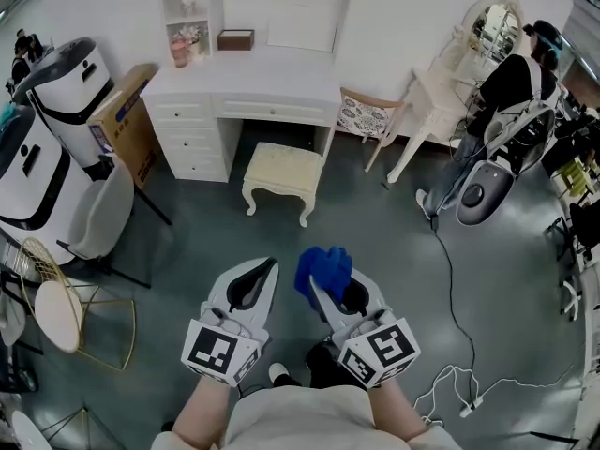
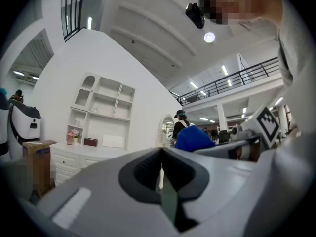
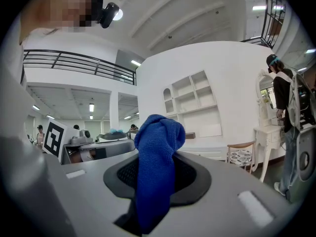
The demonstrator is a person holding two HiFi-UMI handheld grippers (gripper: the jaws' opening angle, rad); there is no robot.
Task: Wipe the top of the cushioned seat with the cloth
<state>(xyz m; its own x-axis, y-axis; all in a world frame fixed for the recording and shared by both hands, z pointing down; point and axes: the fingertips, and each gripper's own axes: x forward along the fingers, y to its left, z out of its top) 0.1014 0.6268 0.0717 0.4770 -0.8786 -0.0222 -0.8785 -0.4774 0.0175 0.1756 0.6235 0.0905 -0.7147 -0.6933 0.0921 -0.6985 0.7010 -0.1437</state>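
The cushioned seat (image 1: 282,170) is a cream stool with white curved legs, standing on the grey floor in front of a white vanity desk (image 1: 246,82). Both grippers are held low near my body, well short of the stool. My right gripper (image 1: 315,285) (image 3: 154,158) is shut on a blue cloth (image 1: 323,269) (image 3: 156,152), which bunches up above the jaws. The cloth (image 2: 194,138) also shows in the left gripper view. My left gripper (image 1: 270,264) (image 2: 161,152) is shut with nothing in it, to the left of the right one.
A chair with a patterned seat (image 1: 367,116) stands right of the desk, beside a white dressing table (image 1: 439,92) and a person (image 1: 514,81). A cable (image 1: 451,279) runs over the floor at right. A cardboard box (image 1: 127,120), white machines (image 1: 56,92) and a wire chair (image 1: 56,309) stand at left.
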